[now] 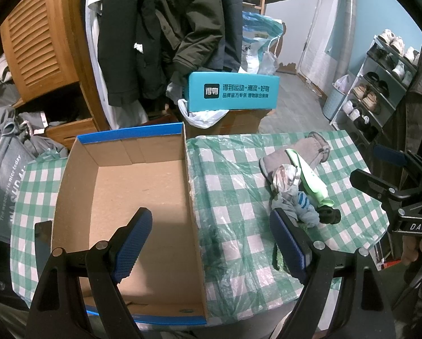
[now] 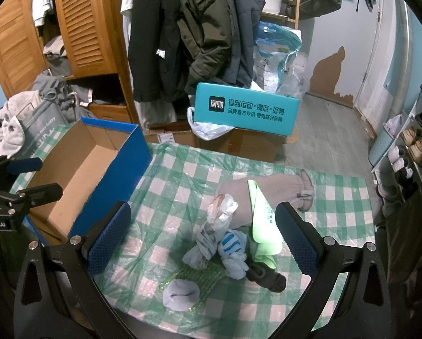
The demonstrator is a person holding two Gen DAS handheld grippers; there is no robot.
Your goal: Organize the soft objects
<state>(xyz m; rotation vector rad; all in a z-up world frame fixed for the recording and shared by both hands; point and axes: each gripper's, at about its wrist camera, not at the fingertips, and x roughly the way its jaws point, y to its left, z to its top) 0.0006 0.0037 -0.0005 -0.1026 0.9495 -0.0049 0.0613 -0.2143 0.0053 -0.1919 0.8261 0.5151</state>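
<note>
Fingers of the right tool [image 2: 202,243] are spread wide with nothing held, and the heap of soft things lies on the bench [image 2: 171,175] directly ahead, between them. Nearest the tool sits a balled grey sock [image 2: 180,293] on a green mesh pad [image 2: 202,275]; just beyond it are a blue-striped sock [image 2: 232,247] and a crumpled white cloth [image 2: 215,226], with a dark sock [image 2: 267,276] to the right. Further out a lime cloth [image 2: 263,226] is draped over a grey garment [image 2: 270,195].

All are judged light, limp and easily squashed; nothing looks fragile. The ball is best pinched across its middle, the loose pieces at a bunched fold, since a single layer may slip or drag its neighbours.

The left tool [image 1: 211,243] is likewise spread and holding nothing, above the open cardboard box [image 1: 131,186], with the heap off to its right.
</note>
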